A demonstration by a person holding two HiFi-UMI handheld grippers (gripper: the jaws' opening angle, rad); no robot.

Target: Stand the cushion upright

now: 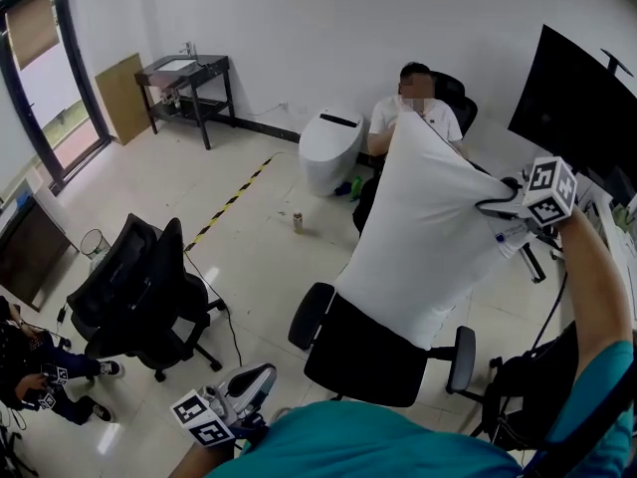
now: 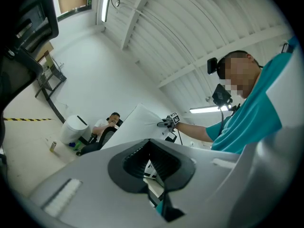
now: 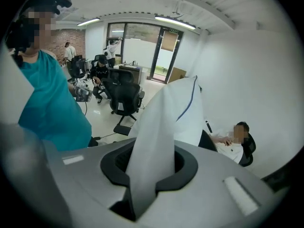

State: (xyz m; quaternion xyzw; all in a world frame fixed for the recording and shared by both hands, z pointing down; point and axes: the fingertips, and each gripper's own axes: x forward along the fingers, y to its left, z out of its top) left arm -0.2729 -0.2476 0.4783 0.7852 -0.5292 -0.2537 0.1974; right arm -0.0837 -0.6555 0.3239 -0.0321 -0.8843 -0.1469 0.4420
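The right tongs [image 1: 495, 207] are closed on a fold of the white cushion [image 1: 428, 237], at the cushion's upper right edge; in the right gripper view the white fabric runs straight in between the two jaws and is pinched there; a thin blue line shows on the cover further out from them. The cushion stands tall and leans a little, its top corner above and beyond the right tongs, its lower end below them on the seat of a black office chair [image 1: 363, 357]; the arm in the teal sleeve [image 1: 597, 366] reaches up to the right tongs from the lower right.

The left tongs [image 1: 261, 378] hang low, well apart from the cushion and just beside the person's teal shirt; their jaws look drawn together with nothing between them; in the left gripper view the cushion and the right tongs show far ahead of them.

Beyond the right tongs, past the cushion's top, a seated person [image 1: 413, 113] in a white shirt leans back in a dark chair; a white toilet [image 1: 330, 147] stands beside that person. A second black office chair [image 1: 139, 287] stands out ahead of the left tongs; a dark monitor [image 1: 572, 103] rises just above the right tongs.
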